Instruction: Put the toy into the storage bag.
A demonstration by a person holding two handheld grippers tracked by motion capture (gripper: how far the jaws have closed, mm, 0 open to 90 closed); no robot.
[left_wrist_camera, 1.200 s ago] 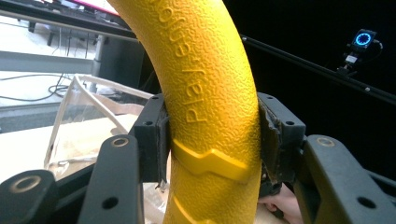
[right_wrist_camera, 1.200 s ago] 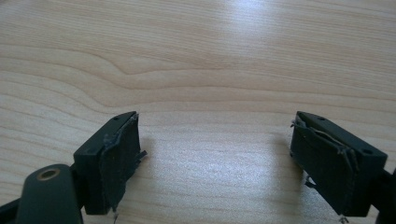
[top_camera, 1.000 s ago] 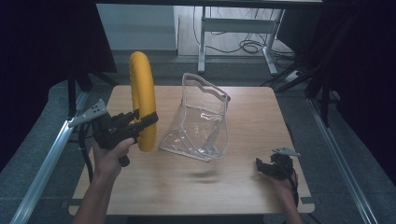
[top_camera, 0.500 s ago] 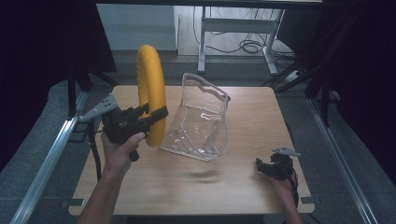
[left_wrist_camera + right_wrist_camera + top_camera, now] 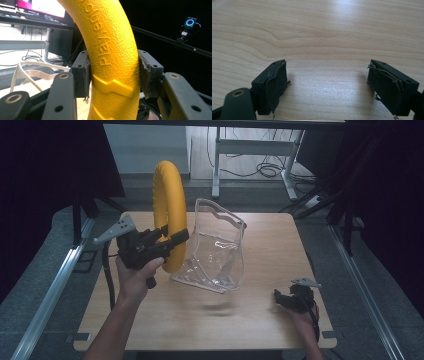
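1. Right gripper view, nearest me: my right gripper (image 5: 327, 85) rests low over the table (image 5: 324, 30), jaws spread wide with bare wood between them, holding nothing.
2. From the high view that gripper (image 5: 285, 299) sits at the near right corner, well apart from everything else.
3. My left gripper (image 5: 170, 240) is raised above the table's left side, jaws pinching the ring (image 5: 169, 215), which stands upright on edge in the air.
4. Up close in the left gripper view, both pads press the ring's (image 5: 112, 57) textured yellow tube from either side; the grip looks square and firm.
5. Just beyond the ring stands the pouch (image 5: 215, 247), clear plastic, its mouth open upward, touching or nearly touching the ring's lower edge; I cannot tell which.
6. I judge the step in hand is carrying the ring to the pouch. Next I need to lift it over the mouth, then lower it in; the idle right gripper may have to steady the floppy rim.
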